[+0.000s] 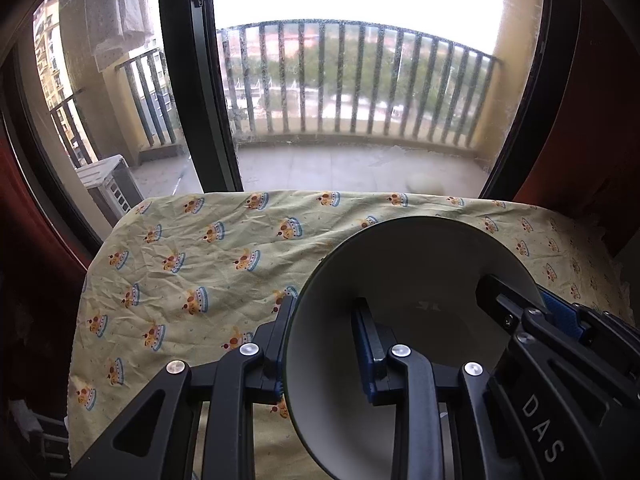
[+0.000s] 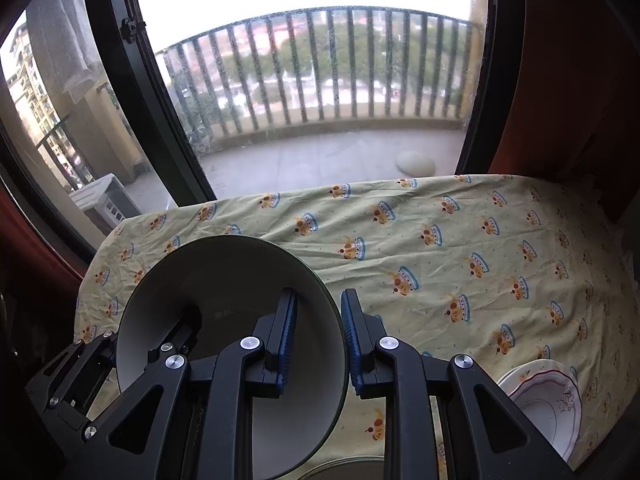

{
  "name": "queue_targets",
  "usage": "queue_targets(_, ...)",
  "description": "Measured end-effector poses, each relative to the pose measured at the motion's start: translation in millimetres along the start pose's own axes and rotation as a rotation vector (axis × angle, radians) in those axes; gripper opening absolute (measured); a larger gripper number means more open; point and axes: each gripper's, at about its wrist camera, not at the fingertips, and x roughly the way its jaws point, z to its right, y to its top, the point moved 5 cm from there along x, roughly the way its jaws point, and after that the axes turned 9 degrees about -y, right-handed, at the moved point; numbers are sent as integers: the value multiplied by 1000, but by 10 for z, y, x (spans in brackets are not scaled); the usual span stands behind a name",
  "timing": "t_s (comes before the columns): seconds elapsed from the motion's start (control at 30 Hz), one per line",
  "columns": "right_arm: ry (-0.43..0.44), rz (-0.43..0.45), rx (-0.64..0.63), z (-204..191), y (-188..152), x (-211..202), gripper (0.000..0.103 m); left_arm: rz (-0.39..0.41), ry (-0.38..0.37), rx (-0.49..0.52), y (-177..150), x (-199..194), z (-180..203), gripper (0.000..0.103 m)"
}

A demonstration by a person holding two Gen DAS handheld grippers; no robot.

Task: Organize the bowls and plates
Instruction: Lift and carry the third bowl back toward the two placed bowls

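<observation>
1. A large bowl (image 1: 400, 320), dark outside and pale inside, is hanging tipped on its side above the desk (image 1: 200, 260), its mouth facing the cameras.
2. The left claw (image 1: 320, 344) is pinching the bowl's left wall, one finger inside and one outside; the right claw (image 2: 318, 344) is pinching the opposite wall the same way, both nearly closed on the rim.
3. A flower-patterned plate (image 2: 548, 404) is lying at the desk's near right corner, and a round rim (image 2: 344, 466) is showing just below the bowl.
4. The risk, as I judge it: thin rim grips could be slipping if the two hands are drifting apart or twisting unevenly, dropping the bowl onto that rim.
5. A wrinkled yellow cloth with crown prints is covering the desk; beyond it a glass door (image 2: 120, 80) is opening onto a railed balcony (image 1: 352, 80).
</observation>
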Motion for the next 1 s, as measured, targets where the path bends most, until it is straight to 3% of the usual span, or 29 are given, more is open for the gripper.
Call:
queue_targets(0.43,35,21,-13,300,-397,-441,27,28,21,-18,-432,-437,252,27)
queue_targets(1.0,35,-37,-45,719,-1081,-499,27,-48,3,-30,-1084,-421,619,27)
